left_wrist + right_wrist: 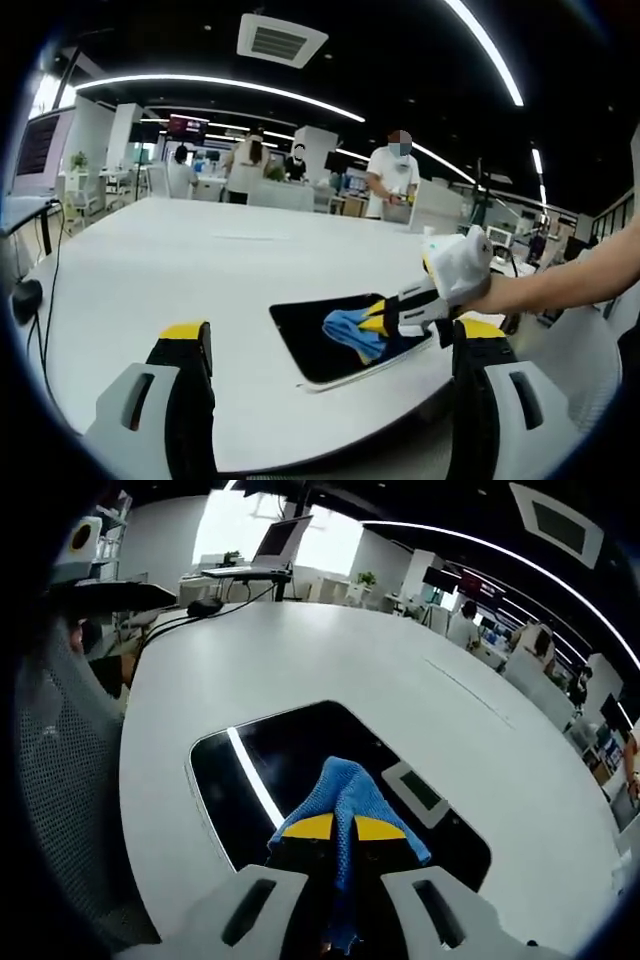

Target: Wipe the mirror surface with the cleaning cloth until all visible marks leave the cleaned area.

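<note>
Two grippers over one white table (200,270). In the left gripper view, left gripper (335,350) held off the near edge of the table, jaws spread wide, yellow-tipped, black inside, nothing between them. Beyond those jaws, near that same edge, a dark mirror (320,340) lying flat, rounded at the corners, thin pale rim. On the mirror, toward its far right corner, a blue cleaning cloth (350,330) bunched up, pinched by the right gripper (378,318) reaching in from the right, a bare forearm (560,280) behind it.

In the right gripper view, right gripper (335,830) closed tight on the cleaning cloth (345,790), yellow tips nearly touching with blue fabric squeezed between and spilling out ahead and down behind. Cloth resting on the mirror (270,750), roughly mid-surface, toward the near side. Mirror glass black, reflecting a bright ceiling light strip as a thin white line and a ceiling vent as a pale rectangle. Marks on the glass: cannot tell. Mesh chair back (60,770) at the left, beside the table edge. Cables (210,610) trailing across the far corner of the table. People (392,175) standing well beyond the table's far edge.
</note>
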Available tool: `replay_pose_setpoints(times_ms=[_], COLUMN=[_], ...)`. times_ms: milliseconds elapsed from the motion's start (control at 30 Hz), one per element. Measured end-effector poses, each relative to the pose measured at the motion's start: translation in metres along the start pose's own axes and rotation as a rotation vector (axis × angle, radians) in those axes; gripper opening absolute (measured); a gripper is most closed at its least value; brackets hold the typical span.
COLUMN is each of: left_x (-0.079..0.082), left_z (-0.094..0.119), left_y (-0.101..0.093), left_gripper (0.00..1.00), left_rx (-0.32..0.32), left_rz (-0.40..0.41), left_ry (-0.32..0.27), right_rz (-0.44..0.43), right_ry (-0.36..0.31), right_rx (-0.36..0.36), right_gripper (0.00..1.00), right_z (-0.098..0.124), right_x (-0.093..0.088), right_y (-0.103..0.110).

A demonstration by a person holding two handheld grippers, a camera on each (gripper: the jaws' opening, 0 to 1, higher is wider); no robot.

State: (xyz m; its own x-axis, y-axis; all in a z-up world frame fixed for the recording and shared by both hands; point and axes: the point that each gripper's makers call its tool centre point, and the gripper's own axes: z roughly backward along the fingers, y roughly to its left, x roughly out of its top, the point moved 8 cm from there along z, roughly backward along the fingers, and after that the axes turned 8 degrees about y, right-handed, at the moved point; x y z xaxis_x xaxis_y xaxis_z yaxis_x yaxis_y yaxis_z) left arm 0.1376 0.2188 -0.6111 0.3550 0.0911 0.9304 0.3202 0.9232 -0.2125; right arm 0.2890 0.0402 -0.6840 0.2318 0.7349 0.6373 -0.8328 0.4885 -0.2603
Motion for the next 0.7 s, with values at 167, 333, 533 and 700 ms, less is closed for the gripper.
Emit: replay_pose_setpoints(times_ms=[167, 333, 533, 700], left_x=[0.0, 0.0, 0.0, -0.001], left_z=[0.0, 0.0, 0.0, 0.0], left_y=[0.0, 0.001, 0.001, 0.002], left_gripper=[0.99, 0.99, 0.99, 0.99], left_rx=[0.0, -0.001, 0.001, 0.005], left_rz=[0.001, 0.002, 0.003, 0.003], left_ry=[0.0, 0.0, 0.004, 0.008], right_rz=[-0.03, -0.017, -0.023, -0.047], right_ry=[0.002, 0.017, 0.042, 0.047], right_rx=[-0.014, -0.029, -0.039, -0.043], right_gripper=[0.0, 0.0, 0.0, 0.0], right_z=[-0.008, -0.014, -0.025, -0.033], right_x=[0.005, 0.01, 0.018, 0.022], right_y=[-0.008, -0.016, -0.031, -0.04])
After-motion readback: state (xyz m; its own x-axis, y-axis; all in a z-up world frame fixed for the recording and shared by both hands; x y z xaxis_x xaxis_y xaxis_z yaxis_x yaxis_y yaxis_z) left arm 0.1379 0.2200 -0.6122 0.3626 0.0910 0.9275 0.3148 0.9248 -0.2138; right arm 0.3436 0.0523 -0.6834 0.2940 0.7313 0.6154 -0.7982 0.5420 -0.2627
